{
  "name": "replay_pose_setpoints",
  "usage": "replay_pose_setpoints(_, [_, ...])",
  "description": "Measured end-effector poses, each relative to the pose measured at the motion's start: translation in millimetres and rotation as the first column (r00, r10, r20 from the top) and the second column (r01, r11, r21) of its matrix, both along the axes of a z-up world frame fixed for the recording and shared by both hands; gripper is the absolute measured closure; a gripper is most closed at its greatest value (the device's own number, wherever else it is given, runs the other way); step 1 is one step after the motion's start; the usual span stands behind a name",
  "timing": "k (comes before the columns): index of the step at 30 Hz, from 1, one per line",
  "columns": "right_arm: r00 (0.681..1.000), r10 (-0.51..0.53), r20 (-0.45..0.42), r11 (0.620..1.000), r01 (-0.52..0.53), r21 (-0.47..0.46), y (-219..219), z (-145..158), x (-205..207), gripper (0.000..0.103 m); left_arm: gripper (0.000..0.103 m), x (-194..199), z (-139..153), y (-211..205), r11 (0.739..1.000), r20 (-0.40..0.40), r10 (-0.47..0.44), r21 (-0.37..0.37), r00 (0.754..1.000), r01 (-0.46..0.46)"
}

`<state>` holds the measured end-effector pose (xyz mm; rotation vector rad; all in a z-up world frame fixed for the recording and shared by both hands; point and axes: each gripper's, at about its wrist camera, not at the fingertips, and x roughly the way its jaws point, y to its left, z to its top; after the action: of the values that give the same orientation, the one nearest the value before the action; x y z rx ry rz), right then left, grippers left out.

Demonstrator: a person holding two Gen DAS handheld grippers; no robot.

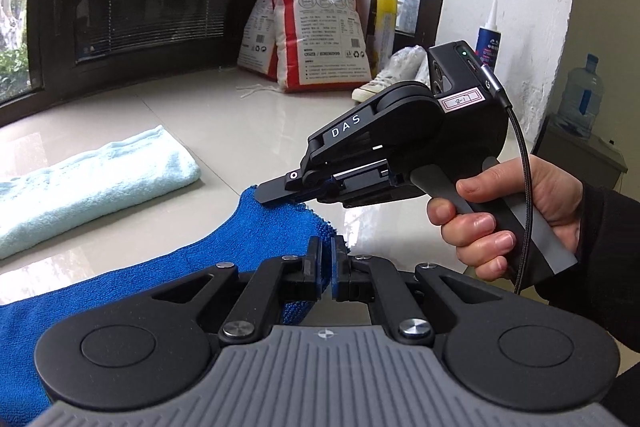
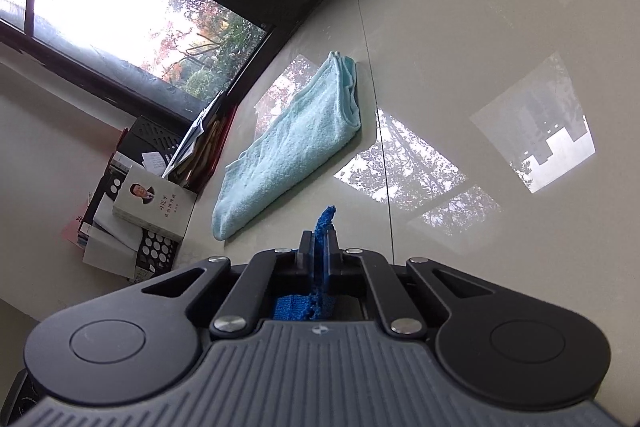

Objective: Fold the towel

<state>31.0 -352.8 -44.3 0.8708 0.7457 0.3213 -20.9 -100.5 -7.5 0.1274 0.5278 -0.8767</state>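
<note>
A dark blue towel [image 1: 244,227] lies on the glossy pale floor, its near end lifted. My left gripper [image 1: 327,249] is shut on a corner of it, blue cloth showing between the pads. In the left wrist view my right gripper [image 1: 276,193], held by a hand [image 1: 516,215], is shut on the neighbouring corner of the same edge. The right wrist view shows that gripper [image 2: 320,241] with a strip of the blue towel [image 2: 325,223] pinched upright between its pads. More blue cloth hangs under its body.
A folded light blue towel [image 1: 92,183] [image 2: 292,143] lies on the floor to the left. Rice bags [image 1: 316,27], a shoe [image 1: 380,85] and a glue bottle [image 1: 488,39] stand by the dark window frame. Books and papers [image 2: 140,207] are stacked near the wall. A water jug [image 1: 582,95] stands at the far right.
</note>
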Motion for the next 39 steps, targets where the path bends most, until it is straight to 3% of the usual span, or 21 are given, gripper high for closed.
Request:
replay_pose_setpoints(7, [0.999,0.017,0.03,1.0,-0.017,0.014,23,11,7,0.099,0.098,-7,4,34,0.989,0.024,0.137,-0.058,0.99,-0.136])
replay_pose_setpoints(12, [0.997,0.051,0.054,0.998,-0.053,0.04,50,13,19,0.099,0.098,-11,4,60,0.969,0.055,0.242,-0.062,0.969,-0.239])
replay_pose_setpoints(23, [0.991,0.121,0.052,0.99,-0.125,0.071,110,8,46,0.099,0.098,-18,7,107,0.924,0.079,0.382,-0.067,0.921,-0.378])
replay_pose_setpoints(32, [0.987,0.156,0.043,0.983,-0.16,0.089,148,5,62,0.099,0.098,-9,9,147,0.866,0.038,0.496,-0.095,0.867,-0.491])
replay_pose_setpoints(39, [0.984,0.174,0.036,0.984,-0.176,0.04,178,5,78,0.099,0.098,-4,-4,178,0.806,0.0,0.59,-0.064,0.807,-0.589])
